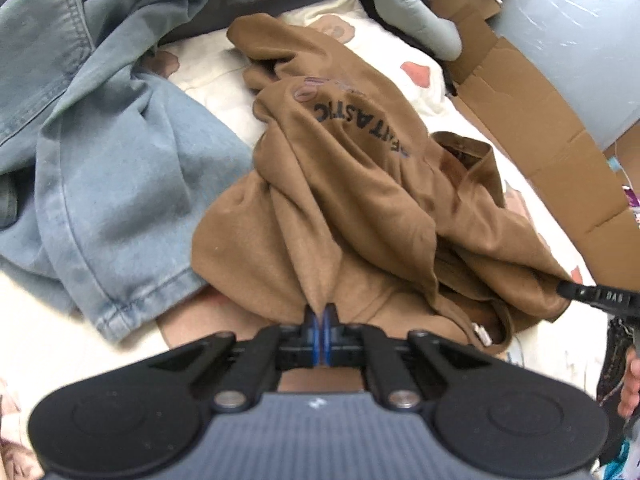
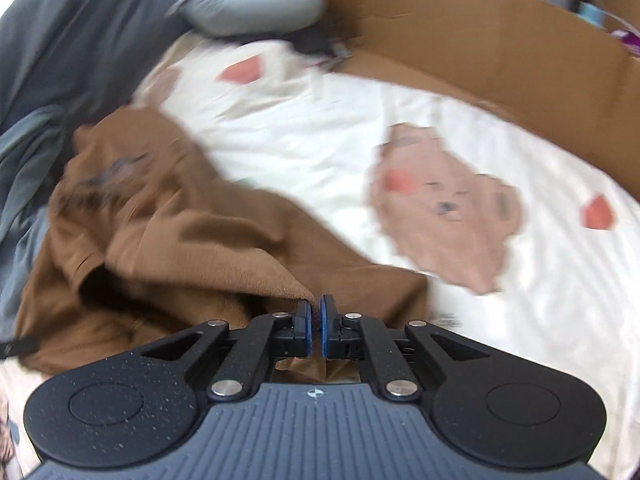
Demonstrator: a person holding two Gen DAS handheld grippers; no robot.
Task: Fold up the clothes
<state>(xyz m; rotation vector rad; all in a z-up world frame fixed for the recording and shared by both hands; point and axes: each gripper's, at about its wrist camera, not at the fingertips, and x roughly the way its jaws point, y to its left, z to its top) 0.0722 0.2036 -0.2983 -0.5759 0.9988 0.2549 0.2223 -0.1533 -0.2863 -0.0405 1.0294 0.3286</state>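
Left wrist view: the left gripper [image 1: 321,322] has its blue-padded jaws pressed together on a pinched ridge of a brown T-shirt [image 1: 344,200], a soft, matte knit heaped in deep folds on a bed. Dark block lettering curves across the shirt's upper fold, partly swallowed by creases. Pale blue denim jeans [image 1: 108,168], heavy and stitched along the hem, sprawl just beside the shirt on its left side, touching it. Under both lies a cream bedsheet [image 1: 44,344] printed with bear faces and red shapes. Flattened brown cardboard [image 1: 532,128] runs along the bed's far right edge. A grey padded neck pillow [image 1: 412,12] is cut off at the top. At the right margin the right gripper [image 1: 592,298] shows only as a black tip at the shirt's edge, its jaws out of sight there.

Right wrist view: heavily blurred. The right gripper [image 2: 316,312] has its jaws nearly together, a thin gap showing, with a fold of the brown T-shirt [image 2: 180,232] caught between them. The shirt print is unreadable. The bedsheet [image 2: 304,136] stretches beyond, one bear face smeared, the cardboard [image 2: 500,48] standing behind it and the neck pillow [image 2: 256,4] at the top.
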